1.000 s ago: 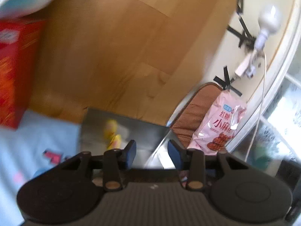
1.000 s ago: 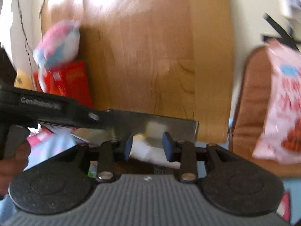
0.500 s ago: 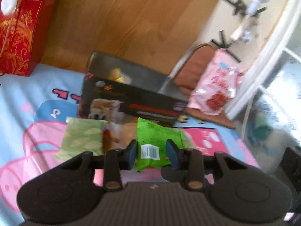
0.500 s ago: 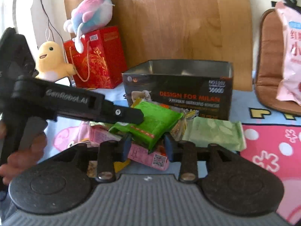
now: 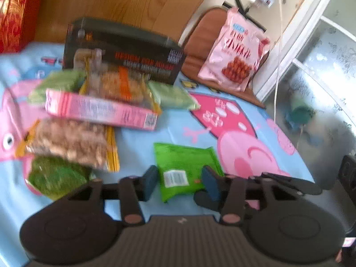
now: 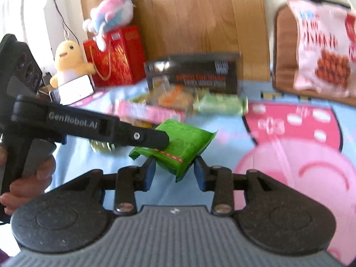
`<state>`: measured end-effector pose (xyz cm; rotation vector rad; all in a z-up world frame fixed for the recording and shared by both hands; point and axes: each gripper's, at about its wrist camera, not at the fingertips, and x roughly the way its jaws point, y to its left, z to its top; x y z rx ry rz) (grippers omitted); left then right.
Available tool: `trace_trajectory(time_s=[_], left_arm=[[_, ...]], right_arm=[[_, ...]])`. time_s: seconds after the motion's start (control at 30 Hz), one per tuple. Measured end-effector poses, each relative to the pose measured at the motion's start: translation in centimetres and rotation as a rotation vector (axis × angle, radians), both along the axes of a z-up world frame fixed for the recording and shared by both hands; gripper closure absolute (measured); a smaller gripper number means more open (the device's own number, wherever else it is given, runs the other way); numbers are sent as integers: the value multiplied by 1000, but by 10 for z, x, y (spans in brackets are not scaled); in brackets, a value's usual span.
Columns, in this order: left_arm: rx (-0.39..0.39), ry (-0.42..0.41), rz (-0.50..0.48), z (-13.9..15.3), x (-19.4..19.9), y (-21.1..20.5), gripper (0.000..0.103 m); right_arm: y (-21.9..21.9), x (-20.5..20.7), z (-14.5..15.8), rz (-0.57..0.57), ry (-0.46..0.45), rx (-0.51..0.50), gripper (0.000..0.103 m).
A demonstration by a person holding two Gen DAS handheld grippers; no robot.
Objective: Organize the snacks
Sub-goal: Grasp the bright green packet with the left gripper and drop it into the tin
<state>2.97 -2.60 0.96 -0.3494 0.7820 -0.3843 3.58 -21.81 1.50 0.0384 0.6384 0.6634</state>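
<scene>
With the green packet (image 5: 185, 170) lying flat on the cartoon sheet (image 5: 142, 138) short of the black box (image 5: 124, 51), the left gripper (image 5: 180, 181) – jaws just opening, spread, clear of it – straddled its near end, the right gripper (image 6: 174, 170) likewise spread; closing squarely across the packet's width looked best.

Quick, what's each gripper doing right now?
Left gripper: open, jaws just been opening, green packet between them, unpressed.
Right gripper: open, packet corner between its jaws.
</scene>
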Motion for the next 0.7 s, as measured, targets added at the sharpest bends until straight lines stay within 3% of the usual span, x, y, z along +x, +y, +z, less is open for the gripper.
trace_trajectory(time_s=[0.07,0.13,0.17,0.2,0.23,0.3,0.4,0.53,0.6,0.7], left_arm=[[1,-4,5,1,1,2,49],[-10,15,-11,-1,4,2,61],[-18,26,-17,0,7,0,65],[-21,30,-15,3,9,0,67],[-28,17,-20,8,9,0,68],[-24,-50,-20,30,11,5,68],[-11,-164,-7,69,26,13,68],[8,-239,50,101,72,27,67],[6,-229,98,104,102,37,66],[20,-226,159,93,138,48,56]], right_arm=[[-1,-1,-7,-9,7,-26,59],[1,-5,-9,-1,-30,-40,54],[1,-7,-11,2,-48,-48,55],[1,-9,-12,5,-65,-55,65],[3,-9,-12,-1,-72,-57,65],[1,-4,-6,-7,-64,-23,66],[-4,11,18,-16,-124,54,66],[10,54,57,-7,-237,91,66],[23,86,68,-5,-263,99,65],[42,133,71,8,-238,101,63]])
